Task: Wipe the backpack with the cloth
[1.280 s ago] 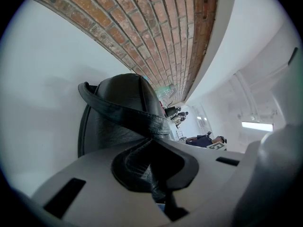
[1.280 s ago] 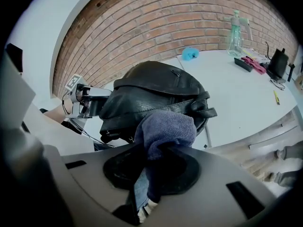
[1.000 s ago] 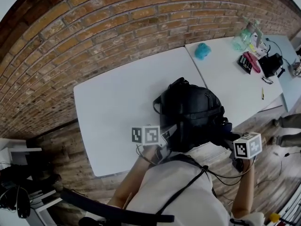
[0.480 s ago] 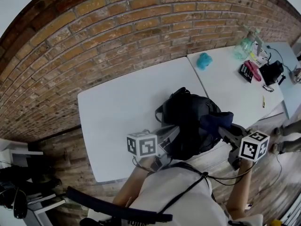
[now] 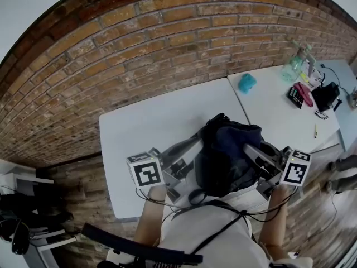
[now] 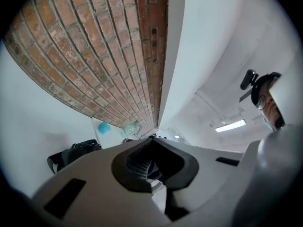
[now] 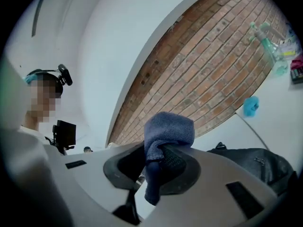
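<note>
- The black backpack (image 5: 223, 161) sits at the near edge of the white bench (image 5: 139, 127), right in front of the person and between the two grippers.
- The right gripper (image 7: 158, 148) has its fingers clamped on a blue cloth (image 7: 168, 129). The cloth bunches up above the fingertips, and a narrow tail of it hangs down between them.
- In the head view this gripper is at the backpack's right side, with its marker cube (image 5: 295, 167) nearest the person. I cannot tell whether the cloth touches the bag.
- The left gripper (image 6: 152, 138) has its fingers drawn together with nothing between them. It is just beside the backpack's left side and angled up, so its own view shows mostly wall and ceiling.
- A second white bench (image 5: 273, 108) butts against the first on the right. It carries a small teal object (image 5: 246, 82), a clear spray bottle (image 5: 294, 65) and some dark items near its far end.
- A brick wall (image 5: 139, 43) runs behind both benches.
</note>
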The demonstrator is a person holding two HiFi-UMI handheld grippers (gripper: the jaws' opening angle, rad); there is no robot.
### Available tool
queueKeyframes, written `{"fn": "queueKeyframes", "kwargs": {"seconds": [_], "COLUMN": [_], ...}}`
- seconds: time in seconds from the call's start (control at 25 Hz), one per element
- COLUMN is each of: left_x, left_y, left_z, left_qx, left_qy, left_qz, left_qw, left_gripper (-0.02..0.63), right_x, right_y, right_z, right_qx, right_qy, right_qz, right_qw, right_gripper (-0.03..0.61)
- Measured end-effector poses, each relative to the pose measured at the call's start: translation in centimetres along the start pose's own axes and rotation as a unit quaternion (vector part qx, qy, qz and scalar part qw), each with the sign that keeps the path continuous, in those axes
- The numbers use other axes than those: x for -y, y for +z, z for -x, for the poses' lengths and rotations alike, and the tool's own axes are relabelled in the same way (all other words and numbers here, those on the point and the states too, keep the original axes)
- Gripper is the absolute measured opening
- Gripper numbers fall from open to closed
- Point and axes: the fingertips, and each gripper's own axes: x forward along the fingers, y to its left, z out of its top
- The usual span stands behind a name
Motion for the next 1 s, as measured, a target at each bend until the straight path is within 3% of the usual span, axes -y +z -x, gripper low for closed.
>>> {"fn": "queueKeyframes", "kwargs": {"seconds": [0.16,0.4,1.0], "left_x": [0.2,0.2,0.5], "left_y": [0.4,0.9,1.1], "left_z": [1.5,3.4,3.9], "left_qx": [-0.001,0.020,0.020], "left_qy": [0.009,0.019,0.021], "left_qz": [-0.006,0.004,-0.002], "left_qw": [0.9999,0.9996,0.9996], "left_gripper": [0.003,0.003,0.003], "right_x": [-2.2,-3.7,-4.6], "right_y": [0.0,-0.3,-0.4], "right_z": [-1.5,-3.1,-4.2], "right_qx": [0.005,-0.002,-0.015], "right_qy": [0.058,0.091,0.095], "right_qz": [-0.012,-0.012,0.004], "right_qw": [0.998,0.996,0.995], "right_gripper": [0.077,0.077,0.075]}}
